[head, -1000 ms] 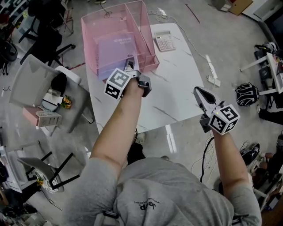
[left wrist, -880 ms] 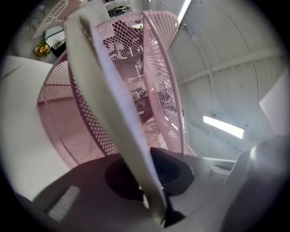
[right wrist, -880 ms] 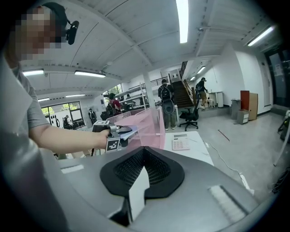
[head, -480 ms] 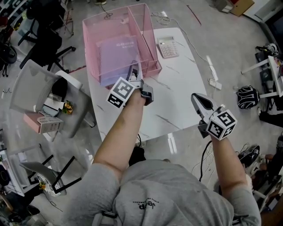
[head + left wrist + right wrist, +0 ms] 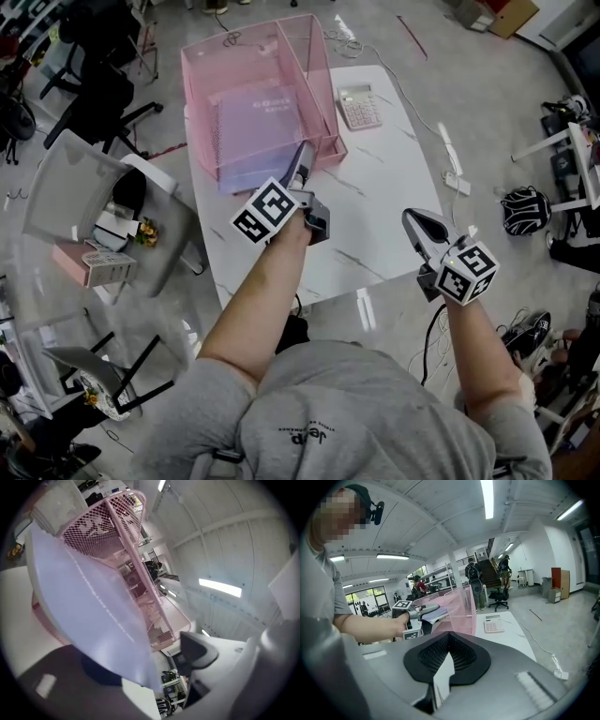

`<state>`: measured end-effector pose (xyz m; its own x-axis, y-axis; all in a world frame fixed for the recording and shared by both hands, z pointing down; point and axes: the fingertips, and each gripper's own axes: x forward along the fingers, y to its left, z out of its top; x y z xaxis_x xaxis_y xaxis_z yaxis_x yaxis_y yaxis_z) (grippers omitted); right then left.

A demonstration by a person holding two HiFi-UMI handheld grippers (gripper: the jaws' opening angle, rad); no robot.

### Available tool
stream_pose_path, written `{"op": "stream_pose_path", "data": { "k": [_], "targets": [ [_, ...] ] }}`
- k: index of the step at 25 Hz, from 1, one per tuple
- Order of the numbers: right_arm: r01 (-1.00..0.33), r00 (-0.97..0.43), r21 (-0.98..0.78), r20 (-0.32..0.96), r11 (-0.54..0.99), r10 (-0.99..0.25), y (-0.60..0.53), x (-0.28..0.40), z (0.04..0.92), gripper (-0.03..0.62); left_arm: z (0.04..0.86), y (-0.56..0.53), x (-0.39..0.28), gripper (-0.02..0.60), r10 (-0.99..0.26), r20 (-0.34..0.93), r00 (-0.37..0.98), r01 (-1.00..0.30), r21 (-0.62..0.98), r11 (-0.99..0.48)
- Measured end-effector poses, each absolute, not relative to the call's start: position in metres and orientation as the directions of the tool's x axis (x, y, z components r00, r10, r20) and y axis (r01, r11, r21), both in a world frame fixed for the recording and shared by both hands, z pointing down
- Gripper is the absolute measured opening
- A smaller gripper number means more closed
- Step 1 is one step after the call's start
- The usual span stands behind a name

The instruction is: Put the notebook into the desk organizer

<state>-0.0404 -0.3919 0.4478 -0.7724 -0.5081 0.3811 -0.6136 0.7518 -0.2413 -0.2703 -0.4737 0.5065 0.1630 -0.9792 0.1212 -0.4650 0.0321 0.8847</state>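
The left gripper (image 5: pixel 304 153) was seen with its jaws parted. They had just been opening, and the near corner of the notebook (image 5: pixel 258 131) stood between them. In the left gripper view one pad was seen clear of the pale purple cover, so the notebook was no longer pinched. Whether the other jaw touched the notebook could not be told. This gripper was held out over the far left part of the table (image 5: pixel 384 187), its tips at the front edge of the desk organizer (image 5: pixel 244 47).

The right gripper (image 5: pixel 411 218) was held apart from all this, over the near right edge of the table. Its jaws were closed together and nothing was held between them.

The notebook was found inside the wide left compartment of the pink mesh organizer, tilted with its cover facing up. Its near edge reached the organizer's low front. The narrower right compartment was separated from it by a mesh wall. The organizer was placed at the far left end of the white table. A calculator (image 5: pixel 359 105) was laid just beside the organizer's right side.
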Motion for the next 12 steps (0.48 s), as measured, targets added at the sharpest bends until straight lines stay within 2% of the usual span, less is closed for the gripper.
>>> {"op": "stream_pose_path", "data": {
  "k": [1, 2, 8, 12],
  "targets": [
    [-0.611, -0.774, -0.242, 0.381, 0.754, -0.505, -0.39, -0.042, 0.448, 0.002, 0.502, -0.474, -0.266, 0.446, -0.978, 0.107, 0.181, -0.466, 0.885, 0.01],
    [-0.609, -0.776, -0.242, 0.381, 0.756, -0.503, -0.389, -0.043, 0.448, 0.002, 0.499, -0.474, -0.264, 0.485, -0.976, 0.098, 0.194, -0.463, 0.886, -0.003],
    [-0.604, -0.78, -0.248, 0.376, 0.757, -0.5, -0.38, -0.042, 0.447, 0.002, 0.51, -0.464, -0.262, 0.529, -0.965, 0.136, 0.224, -0.422, 0.906, 0.029],
    [-0.61, -0.777, -0.248, 0.373, 0.752, -0.507, -0.374, -0.034, 0.447, 0.002, 0.537, -0.442, -0.258, 0.535, -0.95, 0.179, 0.257, -0.41, 0.91, 0.061]
  ]
}}
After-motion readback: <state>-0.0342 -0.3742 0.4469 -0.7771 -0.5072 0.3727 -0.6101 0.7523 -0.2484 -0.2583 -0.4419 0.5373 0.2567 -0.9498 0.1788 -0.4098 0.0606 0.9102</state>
